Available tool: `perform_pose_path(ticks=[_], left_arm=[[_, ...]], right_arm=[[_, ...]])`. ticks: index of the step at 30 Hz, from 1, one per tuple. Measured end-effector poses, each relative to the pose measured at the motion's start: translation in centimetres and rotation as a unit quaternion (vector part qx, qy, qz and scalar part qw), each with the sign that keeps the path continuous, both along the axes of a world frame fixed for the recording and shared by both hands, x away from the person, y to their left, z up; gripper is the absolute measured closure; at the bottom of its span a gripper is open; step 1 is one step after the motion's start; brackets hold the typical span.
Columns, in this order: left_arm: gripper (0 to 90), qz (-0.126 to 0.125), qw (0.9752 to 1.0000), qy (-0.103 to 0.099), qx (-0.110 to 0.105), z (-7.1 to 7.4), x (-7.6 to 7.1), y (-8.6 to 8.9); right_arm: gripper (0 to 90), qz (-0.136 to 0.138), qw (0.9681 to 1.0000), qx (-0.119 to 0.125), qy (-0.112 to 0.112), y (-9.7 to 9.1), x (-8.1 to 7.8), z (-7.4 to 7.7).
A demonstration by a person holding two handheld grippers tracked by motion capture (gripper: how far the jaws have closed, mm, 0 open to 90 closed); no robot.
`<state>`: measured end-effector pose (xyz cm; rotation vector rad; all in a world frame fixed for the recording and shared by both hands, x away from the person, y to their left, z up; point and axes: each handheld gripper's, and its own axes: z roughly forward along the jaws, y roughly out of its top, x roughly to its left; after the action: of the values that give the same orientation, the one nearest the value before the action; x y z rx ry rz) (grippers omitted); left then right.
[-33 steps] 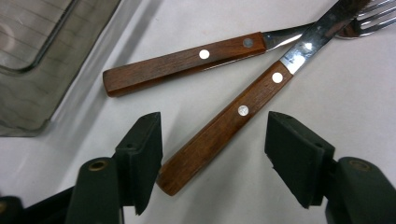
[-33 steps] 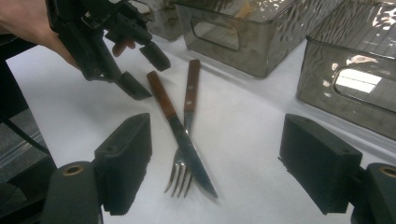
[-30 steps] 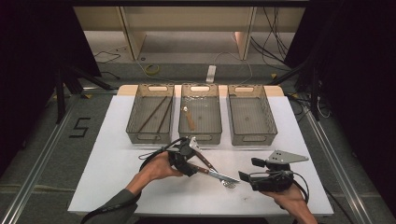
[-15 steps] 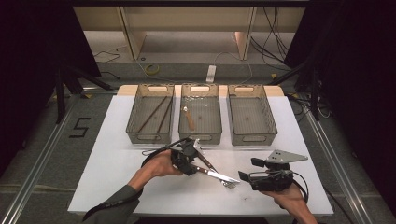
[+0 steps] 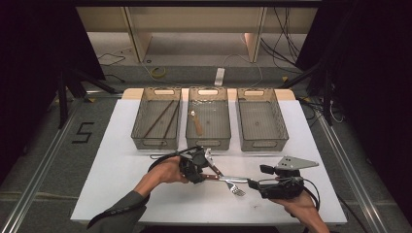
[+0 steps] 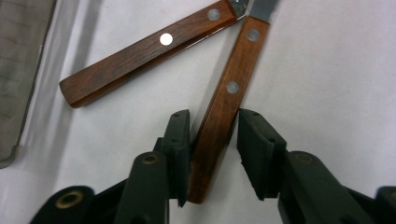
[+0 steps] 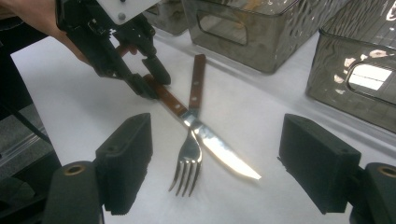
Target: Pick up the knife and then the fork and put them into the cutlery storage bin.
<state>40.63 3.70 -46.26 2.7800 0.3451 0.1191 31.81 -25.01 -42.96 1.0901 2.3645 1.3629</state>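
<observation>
While the left gripper (image 6: 214, 119) sat low over the table (image 5: 121, 170), its jaws had just been closing around the knife (image 6: 219, 126) handle. One pad looked like it was on the wood, and the other had a sliver of gap, so no real clamp yet. The knife lay flat at the near edge, crossed with the fork (image 7: 187, 163). I'd guess a lift needs the squeeze finished first. The right gripper (image 7: 217, 123) hung by the blade tip, jaws wide apart and empty. The bins (image 5: 208, 141) were further back.
</observation>
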Motion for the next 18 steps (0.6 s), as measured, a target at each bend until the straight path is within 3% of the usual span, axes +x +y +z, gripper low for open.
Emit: perform_pose_path(ticks=[5,11,18], left_arm=[[67.3,-0.011,0.9999,0.001,0.000,0.01,0.00,0.13],[73.3,-0.026,0.9995,-0.003,0.015,0.12,-0.46,-0.16],[74.6,-0.022,0.9997,0.000,0.009,0.09,-0.43,-0.06]], right_arm=[[26.5,0.003,1.0000,0.001,0.000,0.02,0.01,-0.04],[26.5,0.005,1.0000,-0.001,0.001,0.14,0.01,-0.06],[26.7,0.005,1.0000,0.001,0.000,0.12,-0.03,-0.02]])
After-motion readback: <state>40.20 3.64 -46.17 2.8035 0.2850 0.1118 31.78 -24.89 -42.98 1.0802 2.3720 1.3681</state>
